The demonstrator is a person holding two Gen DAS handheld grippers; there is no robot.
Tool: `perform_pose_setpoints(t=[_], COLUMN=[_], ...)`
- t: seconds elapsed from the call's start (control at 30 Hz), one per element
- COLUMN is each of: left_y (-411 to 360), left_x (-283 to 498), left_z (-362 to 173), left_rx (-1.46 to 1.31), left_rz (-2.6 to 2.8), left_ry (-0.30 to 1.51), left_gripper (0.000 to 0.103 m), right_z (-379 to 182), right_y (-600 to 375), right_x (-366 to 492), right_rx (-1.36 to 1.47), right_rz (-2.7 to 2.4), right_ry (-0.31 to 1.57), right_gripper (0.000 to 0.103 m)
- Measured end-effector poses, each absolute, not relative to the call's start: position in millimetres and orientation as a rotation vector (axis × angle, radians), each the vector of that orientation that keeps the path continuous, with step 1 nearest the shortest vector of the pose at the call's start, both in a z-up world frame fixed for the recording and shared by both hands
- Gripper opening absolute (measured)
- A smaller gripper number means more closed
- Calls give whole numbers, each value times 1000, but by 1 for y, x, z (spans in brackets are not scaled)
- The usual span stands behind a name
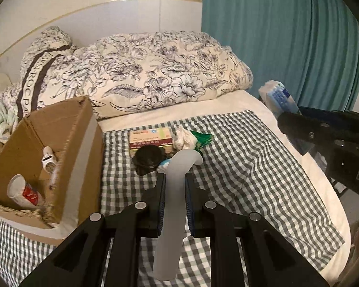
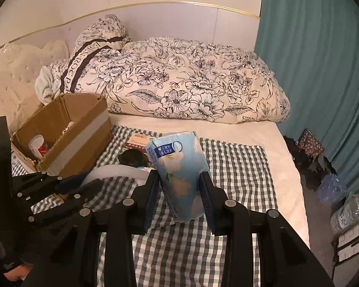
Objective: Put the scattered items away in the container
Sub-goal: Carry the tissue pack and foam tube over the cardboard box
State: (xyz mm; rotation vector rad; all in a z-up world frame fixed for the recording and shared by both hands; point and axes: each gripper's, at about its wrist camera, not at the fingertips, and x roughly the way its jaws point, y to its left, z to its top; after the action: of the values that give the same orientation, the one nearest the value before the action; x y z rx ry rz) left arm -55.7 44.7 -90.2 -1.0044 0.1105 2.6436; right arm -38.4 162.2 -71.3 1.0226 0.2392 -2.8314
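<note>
left hand-held gripper [image 1: 175,186] clamping white tube [image 1: 177,167] | right hand-held gripper [image 2: 179,179] clamping tissue pack [image 2: 179,167], both above bed | advice: keeping grips firm, clearing cardboard box [image 1: 67,143] rim before releasing inside

This is a bedroom in a home. A bed [image 2: 227,129] with a pale sheet fills most of the view, and a bunched floral duvet [image 2: 179,81] lies along its far side against the wall. A cream tufted headboard [image 2: 9,76] stands at the far left. Teal curtains [image 2: 311,59] hang at the right. A checked cloth [image 2: 239,167] covers the near part of the mattress, and clutter sits on the floor at the right of the bed.
</note>
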Motion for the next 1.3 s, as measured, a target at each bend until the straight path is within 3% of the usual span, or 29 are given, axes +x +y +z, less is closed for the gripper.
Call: perform_pose_setpoints(t=[1.3], left_y=[-93], left_x=[-45], left_z=[0], left_rx=[-855], left_rz=[2868], left_ry=[-11], left_gripper=[15], right_z=[11], right_y=[62], right_x=[-41], right_rx=[839], right_rz=[-2828], right_ry=[104], right_gripper=[34])
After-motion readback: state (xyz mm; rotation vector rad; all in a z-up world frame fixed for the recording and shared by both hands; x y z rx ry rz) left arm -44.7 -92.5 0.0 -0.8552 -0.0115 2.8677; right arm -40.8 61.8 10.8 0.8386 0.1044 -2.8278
